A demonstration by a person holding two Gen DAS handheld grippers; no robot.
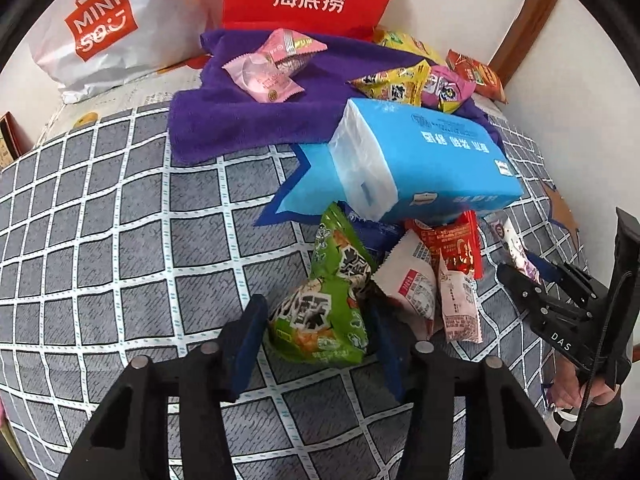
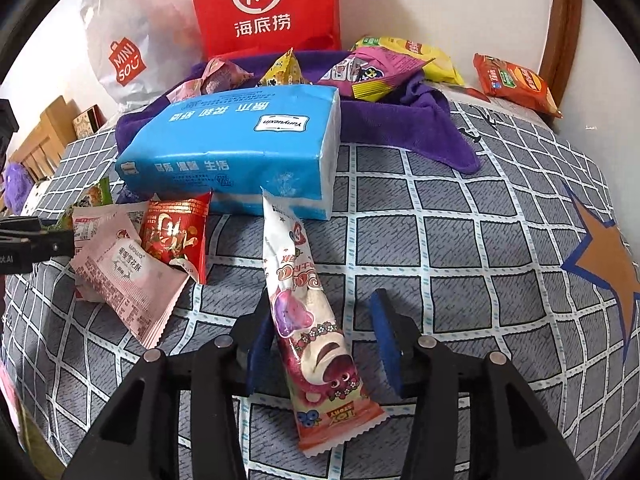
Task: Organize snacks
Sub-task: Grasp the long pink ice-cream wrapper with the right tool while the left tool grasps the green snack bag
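While left gripper (image 1: 316,344) clamps green packet (image 1: 324,304), right gripper (image 2: 320,344) open astride long pink packet (image 2: 308,308), lengthwise between pads.

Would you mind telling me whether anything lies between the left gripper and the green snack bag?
Nothing visible does. The green snack bag already sits between the left gripper's two blue pads, which look closed against its sides. A white packet lies just to its right, outside the pads.
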